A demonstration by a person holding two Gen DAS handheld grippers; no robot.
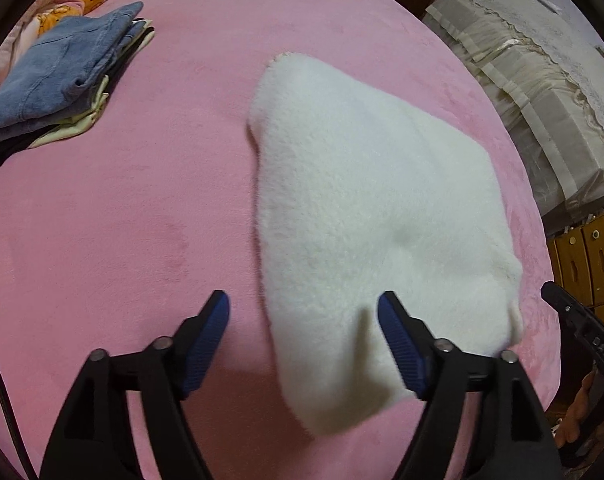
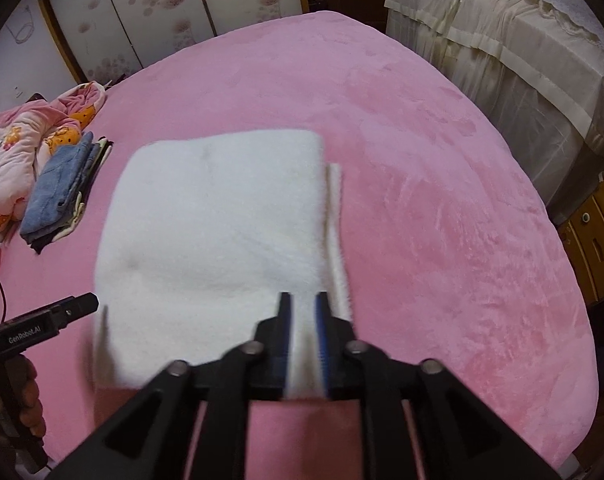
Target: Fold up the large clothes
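Note:
A folded white fleece garment (image 1: 373, 216) lies on the pink bed cover (image 1: 122, 220); it also shows in the right wrist view (image 2: 218, 232). My left gripper (image 1: 303, 306) is open, its jaws wide apart over the garment's near left edge, with nothing between them gripped. My right gripper (image 2: 303, 304) is shut on the garment's near right edge, white fleece pinched between its blue pads (image 2: 322, 332). The left gripper's tip (image 2: 78, 306) shows in the right wrist view at the garment's near left corner. The right gripper's body (image 1: 573, 320) shows at the right edge of the left wrist view.
A stack of folded clothes topped by blue jeans (image 1: 58, 76) sits at the bed's far left (image 2: 58, 192). A pink patterned quilt (image 2: 18, 148) is bunched beyond it. A cloth-covered cabinet (image 2: 513, 52) and wooden drawers (image 2: 597, 224) stand to the right.

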